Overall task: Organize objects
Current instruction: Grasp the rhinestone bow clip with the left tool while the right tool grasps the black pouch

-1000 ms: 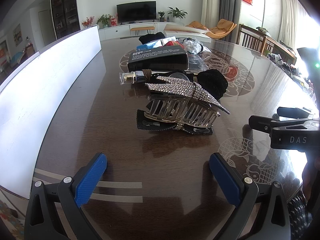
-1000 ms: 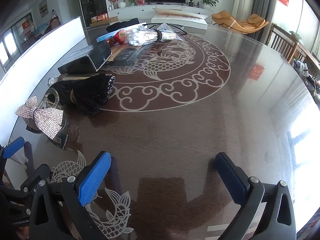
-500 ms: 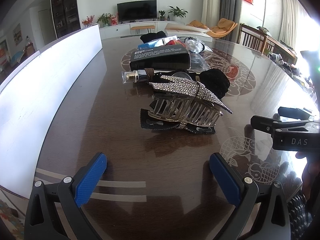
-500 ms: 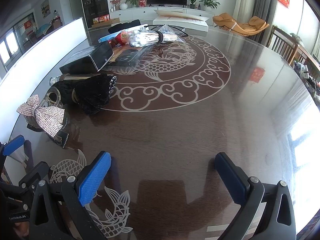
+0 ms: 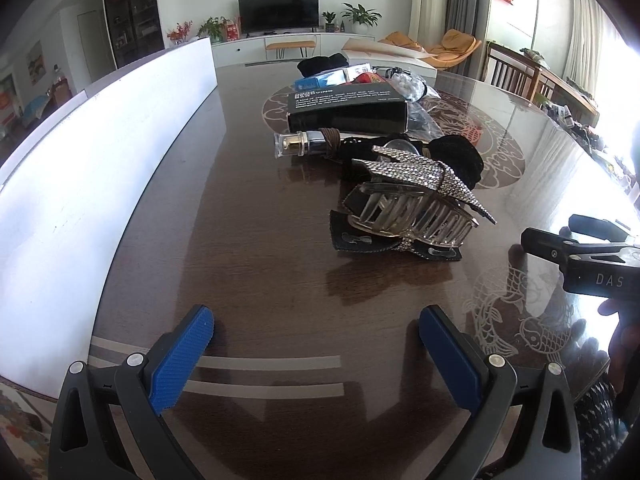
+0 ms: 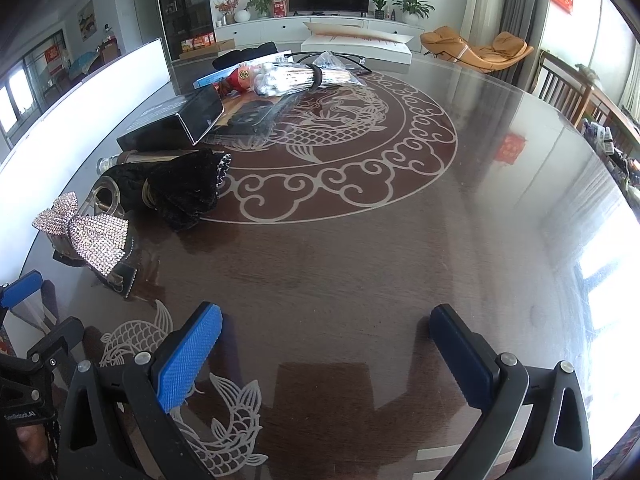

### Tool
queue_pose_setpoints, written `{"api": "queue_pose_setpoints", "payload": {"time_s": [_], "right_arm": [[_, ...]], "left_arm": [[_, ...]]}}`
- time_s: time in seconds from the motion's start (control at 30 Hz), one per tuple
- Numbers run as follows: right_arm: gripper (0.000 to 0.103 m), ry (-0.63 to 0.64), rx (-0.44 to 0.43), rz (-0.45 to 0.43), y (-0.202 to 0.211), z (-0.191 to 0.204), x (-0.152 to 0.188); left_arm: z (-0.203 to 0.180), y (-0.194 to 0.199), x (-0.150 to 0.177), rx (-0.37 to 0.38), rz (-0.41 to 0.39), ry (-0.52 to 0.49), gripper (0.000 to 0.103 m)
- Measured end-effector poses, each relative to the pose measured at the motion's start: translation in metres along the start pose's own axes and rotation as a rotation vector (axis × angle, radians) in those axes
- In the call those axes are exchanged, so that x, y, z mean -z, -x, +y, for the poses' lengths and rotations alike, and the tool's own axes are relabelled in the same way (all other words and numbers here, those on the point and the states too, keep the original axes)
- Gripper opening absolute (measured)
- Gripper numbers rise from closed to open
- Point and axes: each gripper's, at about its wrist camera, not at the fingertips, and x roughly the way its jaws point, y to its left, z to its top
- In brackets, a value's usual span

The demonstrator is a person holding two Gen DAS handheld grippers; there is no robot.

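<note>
**Q:** Clutter sits all on one side of the table [image 6: 400, 264]. Why there?

**A:** It runs in a loose row along the white board [image 5: 100, 152]. Nearest is a clear claw clip [image 5: 408, 218] with a rhinestone bow [image 5: 424, 174] lying on top of it; behind that come a black scrunchie [image 5: 456, 156], a small glass bottle [image 5: 298, 144] on its side and a black box [image 5: 348, 110]. At the far end is a bagged bundle of swabs [image 6: 296, 76]. The middle of the table is bare, so I judge sorting has barely begun.

**Q:** How are the grippers held?

**A:** The left gripper [image 5: 316, 344] hovers low over the near edge with its blue pads [image 5: 180, 364] spread wide and nothing between them. It faces up the row, with the clip ahead and a little to its right. The right gripper [image 6: 324, 344] is just as wide and just as empty, but it faces bare wood.

**Q:** So the clip goes first?

**A:** Probably. It is the closest piece and well apart from the left fingertips. The bow only rests on it and could slide off, so the grasp should be low on the clip body.
</note>
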Motion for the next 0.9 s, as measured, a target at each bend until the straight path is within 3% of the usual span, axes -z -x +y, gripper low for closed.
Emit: {"api": "queue_pose_setpoints", "payload": {"time_s": [0.2, 0.53, 0.63, 0.73, 0.9], "right_arm": [[0.103, -0.001, 0.0, -0.007, 0.0, 0.007, 0.001], [0.103, 0.025, -0.02, 0.034, -0.015, 0.044, -0.022], [0.103, 0.115, -0.081, 0.04, -0.017, 0.072, -0.03], [0.103, 0.282, -0.185, 0.037, -0.015, 0.095, -0.027], [0.103, 0.308, -0.208, 0.007, -0.008, 0.08, -0.015]], "left_arm": [[0.032, 0.0, 0.003, -0.051, -0.009, 0.067, 0.103], [0.036, 0.0, 0.005, -0.06, -0.02, 0.077, 0.103], [0.037, 0.001, 0.004, -0.057, -0.017, 0.075, 0.103], [0.039, 0.002, 0.006, -0.052, -0.018, 0.071, 0.103], [0.041, 0.004, 0.008, -0.051, -0.017, 0.072, 0.103]]}}
